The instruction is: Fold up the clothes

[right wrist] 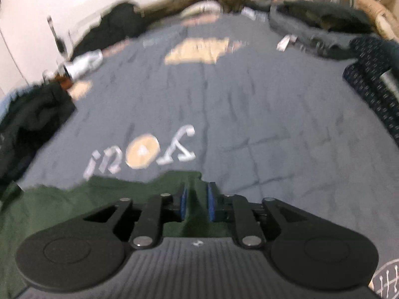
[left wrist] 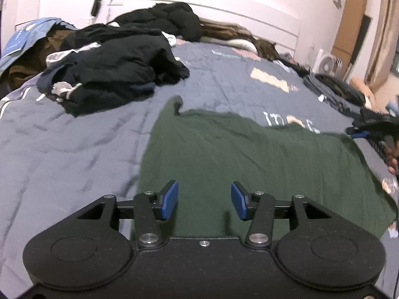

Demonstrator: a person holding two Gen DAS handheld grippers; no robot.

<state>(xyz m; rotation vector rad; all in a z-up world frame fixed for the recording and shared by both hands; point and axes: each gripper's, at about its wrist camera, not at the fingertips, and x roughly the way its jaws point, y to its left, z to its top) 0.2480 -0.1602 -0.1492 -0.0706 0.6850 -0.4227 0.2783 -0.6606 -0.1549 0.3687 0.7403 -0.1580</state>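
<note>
A dark green shirt [left wrist: 237,154] lies spread on the grey-blue bed cover [left wrist: 62,144]. My left gripper [left wrist: 204,199] hovers open just above the shirt's near part, with nothing between its blue pads. In the right wrist view, the shirt's far edge [right wrist: 74,199] runs across the bottom of the picture. My right gripper [right wrist: 197,201] sits at that edge with its jaws narrow, and a ridge of green cloth stands in the gap between them. The pads do not visibly press on it. This view is blurred. A hand [left wrist: 391,159] shows at the right edge of the left wrist view.
A heap of dark clothes [left wrist: 112,74] lies at the left of the bed, and a black jacket [left wrist: 169,17] lies by the headboard. More dark garments [left wrist: 331,87] line the right side, among them a patterned one [right wrist: 374,79]. A white fan [left wrist: 326,64] stands beyond the bed.
</note>
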